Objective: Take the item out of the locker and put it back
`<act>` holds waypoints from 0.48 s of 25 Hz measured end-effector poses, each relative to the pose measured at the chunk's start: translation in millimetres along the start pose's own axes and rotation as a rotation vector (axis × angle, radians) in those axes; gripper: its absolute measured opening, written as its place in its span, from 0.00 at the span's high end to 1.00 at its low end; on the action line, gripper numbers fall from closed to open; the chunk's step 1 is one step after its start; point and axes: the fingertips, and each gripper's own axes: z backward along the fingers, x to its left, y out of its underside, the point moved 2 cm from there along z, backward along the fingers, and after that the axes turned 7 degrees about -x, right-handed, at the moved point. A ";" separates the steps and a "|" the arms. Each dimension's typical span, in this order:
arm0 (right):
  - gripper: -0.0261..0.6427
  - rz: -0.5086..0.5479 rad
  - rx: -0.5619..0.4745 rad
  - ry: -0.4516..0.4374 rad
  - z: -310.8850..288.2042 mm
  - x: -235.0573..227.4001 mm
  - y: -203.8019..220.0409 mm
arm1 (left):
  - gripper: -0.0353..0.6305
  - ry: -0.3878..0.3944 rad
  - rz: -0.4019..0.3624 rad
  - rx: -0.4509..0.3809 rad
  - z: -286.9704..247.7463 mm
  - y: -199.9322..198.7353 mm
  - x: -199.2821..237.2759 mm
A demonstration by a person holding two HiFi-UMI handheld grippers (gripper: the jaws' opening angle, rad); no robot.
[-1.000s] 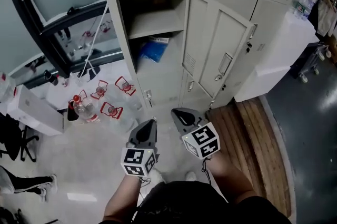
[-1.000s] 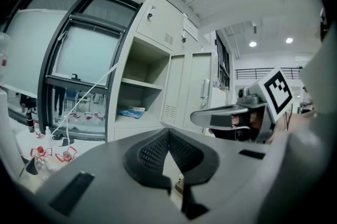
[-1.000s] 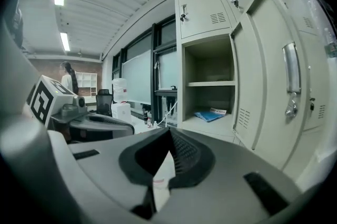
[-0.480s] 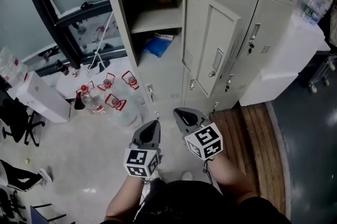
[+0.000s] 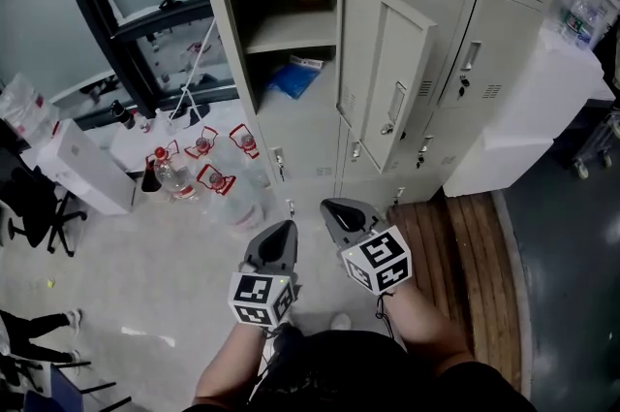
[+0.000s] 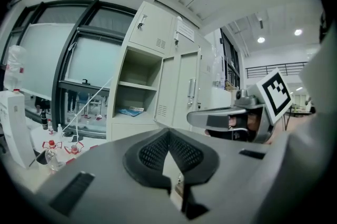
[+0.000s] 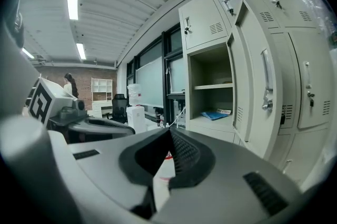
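Two items: left gripper (image 5: 278,234) and right gripper (image 5: 336,211), jaws pressed together, nothing held. Blue packet (image 5: 291,79) inside open locker (image 5: 224,42), lower shelf, twelve o'clock of both.

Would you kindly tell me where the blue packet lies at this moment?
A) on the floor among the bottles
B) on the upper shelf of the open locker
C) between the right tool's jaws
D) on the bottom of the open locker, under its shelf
D: the blue packet lies on the bottom of the open locker, beneath its shelf.
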 end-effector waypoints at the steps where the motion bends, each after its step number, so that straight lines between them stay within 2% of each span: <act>1: 0.96 0.001 0.000 -0.002 1.5 0.2 0.1 | 0.94 0.000 -0.001 -0.002 0.6 -0.2 -2.0; 12: 0.96 0.004 0.008 -0.002 11.3 1.3 2.4 | 0.94 0.010 0.000 -0.008 2.4 -1.5 -13.2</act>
